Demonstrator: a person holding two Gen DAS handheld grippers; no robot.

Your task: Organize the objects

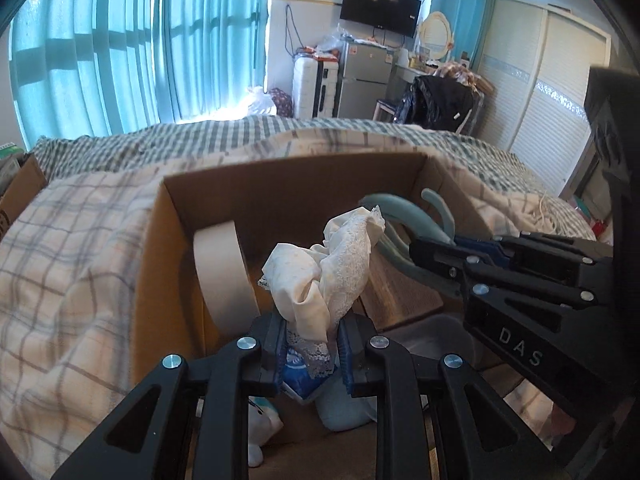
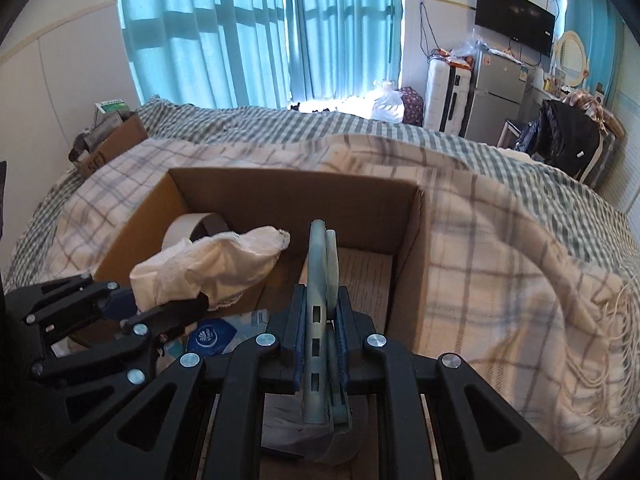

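Observation:
An open cardboard box sits on a plaid blanket on the bed. My left gripper is shut on a crumpled white lace cloth, held above the box; the cloth also shows in the right wrist view. My right gripper is shut on pale blue-green plastic hangers, held over the box's right half; they also show in the left wrist view. A roll of beige tape stands at the box's left wall. A blue packet lies in the box.
The plaid blanket surrounds the box. A second cardboard box stands at the far left of the bed. Beyond the bed are a fridge, a white suitcase, a chair with dark clothing and teal curtains.

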